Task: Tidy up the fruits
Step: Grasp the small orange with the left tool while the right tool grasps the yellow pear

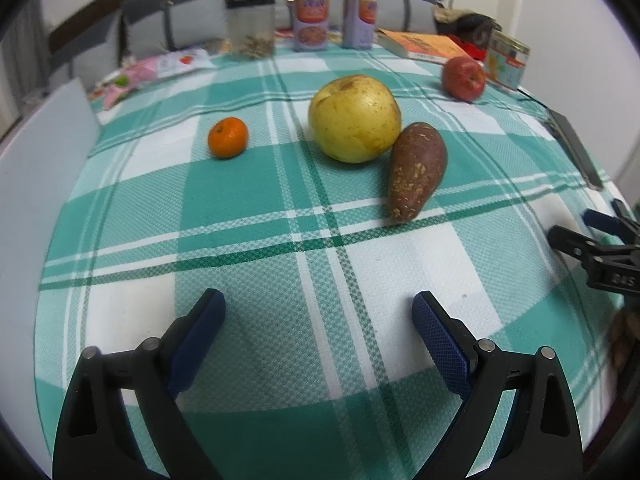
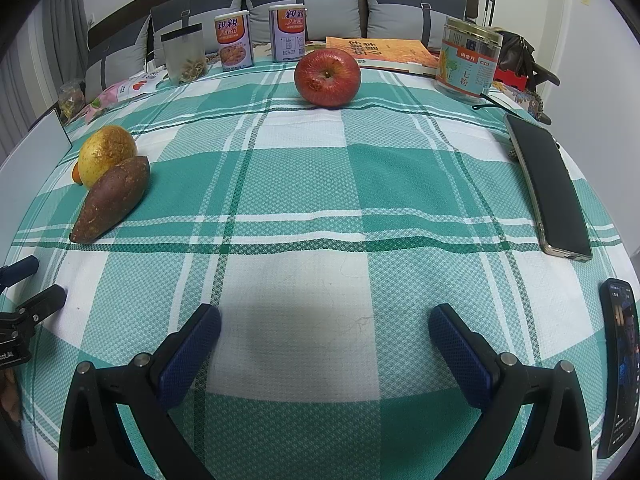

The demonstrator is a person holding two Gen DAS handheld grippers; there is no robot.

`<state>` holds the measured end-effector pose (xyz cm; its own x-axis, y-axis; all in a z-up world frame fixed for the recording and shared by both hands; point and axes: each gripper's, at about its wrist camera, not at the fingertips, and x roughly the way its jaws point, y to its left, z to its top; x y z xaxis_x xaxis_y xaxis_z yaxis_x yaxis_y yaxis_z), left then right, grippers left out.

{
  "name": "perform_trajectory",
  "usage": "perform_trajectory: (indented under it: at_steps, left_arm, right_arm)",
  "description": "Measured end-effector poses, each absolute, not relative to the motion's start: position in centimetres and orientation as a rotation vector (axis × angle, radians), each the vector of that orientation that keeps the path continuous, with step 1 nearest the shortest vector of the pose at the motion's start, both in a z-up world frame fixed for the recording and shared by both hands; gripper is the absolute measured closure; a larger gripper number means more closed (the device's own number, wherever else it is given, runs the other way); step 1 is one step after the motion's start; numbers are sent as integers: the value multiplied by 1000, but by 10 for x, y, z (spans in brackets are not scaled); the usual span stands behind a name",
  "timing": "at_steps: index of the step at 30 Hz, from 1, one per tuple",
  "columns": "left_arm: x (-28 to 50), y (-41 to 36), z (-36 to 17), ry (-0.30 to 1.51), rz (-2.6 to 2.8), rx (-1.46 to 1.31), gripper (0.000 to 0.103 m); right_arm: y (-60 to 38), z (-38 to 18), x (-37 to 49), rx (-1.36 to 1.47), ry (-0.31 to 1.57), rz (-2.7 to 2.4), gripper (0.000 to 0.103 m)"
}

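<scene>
On the green checked tablecloth [image 1: 248,184] lie a small orange [image 1: 227,137], a large yellow pear [image 1: 354,118] and a brown sweet potato [image 1: 416,168] that leans against the pear. A red apple [image 1: 463,78] sits far right, alone. In the right wrist view the red apple [image 2: 327,77] is straight ahead at the back, and the pear [image 2: 105,153] and sweet potato [image 2: 114,200] lie at the left. My left gripper [image 1: 319,304] is open over bare cloth, short of the fruit. My right gripper [image 2: 325,316] is open too, holding nothing.
Two snack cans [image 2: 234,40], a clear jar [image 2: 185,54], an orange book [image 2: 380,54] and a round tin [image 2: 468,60] line the back edge. A phone [image 2: 548,184] lies at the right, a second phone [image 2: 618,364] at the near right. Cushions stand behind.
</scene>
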<state>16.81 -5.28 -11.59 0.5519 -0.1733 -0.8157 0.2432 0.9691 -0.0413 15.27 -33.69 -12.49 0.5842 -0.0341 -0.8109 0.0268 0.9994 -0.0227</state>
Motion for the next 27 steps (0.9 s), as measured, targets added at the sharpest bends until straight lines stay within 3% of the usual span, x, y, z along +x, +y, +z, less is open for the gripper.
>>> perform_trajectory:
  at_steps: [6,15,17,18,20,21,27]
  left_arm:
    - [225,-3,-101,987,-156,-65,8]
    - [289,-8,-112,983,-155,33,10]
    - [294,-6,-111,966,-162,13,20]
    - [297,-6,-113,968,-173,9,38]
    - [299,-8,-113,957,-182,26,53]
    - [298,-9,-111,947,-202,26,74]
    - [271,-3,-103,946,-203,-8,73]
  right_arm:
    - [-337,-125,153,-8,946,-35,0]
    - [-337,-125,153,-8,946,-35,0]
    - [-337,-125,153,-8,946,-35,0]
    - [-337,-125,153,-8,946,-35,0]
    - [-337,-125,153,-7,946,-35,0]
    - [-337,-125,153,-8,946,-36,0]
    - [-337,-125,153,-7,946,-35,0]
